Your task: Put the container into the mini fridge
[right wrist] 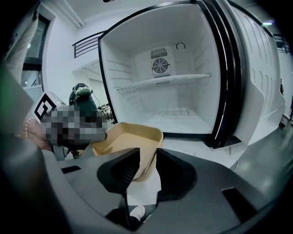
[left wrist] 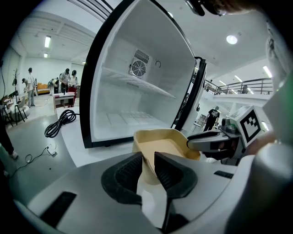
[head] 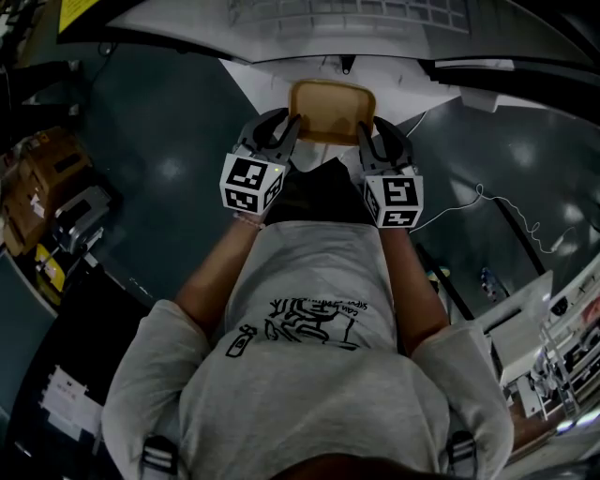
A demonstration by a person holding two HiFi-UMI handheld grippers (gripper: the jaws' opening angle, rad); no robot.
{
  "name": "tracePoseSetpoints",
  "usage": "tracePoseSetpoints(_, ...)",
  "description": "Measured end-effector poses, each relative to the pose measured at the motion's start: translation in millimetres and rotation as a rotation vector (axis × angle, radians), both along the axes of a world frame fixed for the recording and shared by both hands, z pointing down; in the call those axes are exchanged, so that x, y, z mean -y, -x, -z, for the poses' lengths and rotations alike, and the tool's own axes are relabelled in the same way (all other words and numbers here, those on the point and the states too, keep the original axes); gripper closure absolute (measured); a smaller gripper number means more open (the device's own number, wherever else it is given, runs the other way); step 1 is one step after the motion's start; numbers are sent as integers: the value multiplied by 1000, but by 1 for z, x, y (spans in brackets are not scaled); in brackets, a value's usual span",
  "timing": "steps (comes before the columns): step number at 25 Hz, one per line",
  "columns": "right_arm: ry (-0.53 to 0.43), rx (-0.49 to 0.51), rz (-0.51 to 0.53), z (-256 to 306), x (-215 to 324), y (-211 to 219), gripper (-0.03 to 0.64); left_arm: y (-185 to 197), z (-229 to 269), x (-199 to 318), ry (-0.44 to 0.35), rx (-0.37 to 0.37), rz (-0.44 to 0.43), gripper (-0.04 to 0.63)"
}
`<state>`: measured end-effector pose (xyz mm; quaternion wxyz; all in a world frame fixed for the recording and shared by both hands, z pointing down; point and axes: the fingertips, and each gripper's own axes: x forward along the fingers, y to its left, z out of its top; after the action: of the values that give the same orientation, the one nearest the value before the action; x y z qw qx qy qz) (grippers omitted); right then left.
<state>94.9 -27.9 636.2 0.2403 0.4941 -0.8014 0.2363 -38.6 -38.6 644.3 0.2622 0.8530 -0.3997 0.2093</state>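
Note:
I hold a tan, open-topped container [head: 330, 111] in the air with both grippers, just in front of the open mini fridge [head: 309, 23]. My left gripper [head: 289, 131] is shut on the container's left wall [left wrist: 147, 157]. On the opposite side, my right gripper [head: 367, 136] is shut on its right wall [right wrist: 147, 157]. The container looks empty inside [left wrist: 160, 147]. The fridge's white interior [right wrist: 174, 98] stands open, with a wire shelf [right wrist: 165, 81] across the middle and a bare floor [left wrist: 132, 119]. Its door [right wrist: 261, 87] is swung wide to the right.
A black cable [left wrist: 59, 123] lies coiled on the floor left of the fridge. Several people stand at a table [left wrist: 64, 96] far off on the left. Boxes and gear [head: 52, 202] crowd the left of the head view, and a thin white cord [head: 506, 211] trails on the floor right.

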Motion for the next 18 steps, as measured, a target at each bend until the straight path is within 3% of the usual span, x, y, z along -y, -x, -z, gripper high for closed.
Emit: tracePoseSetpoints(18,-42,14,16,42,-1,0,503,1,34,-7,-20,-14,20,504)
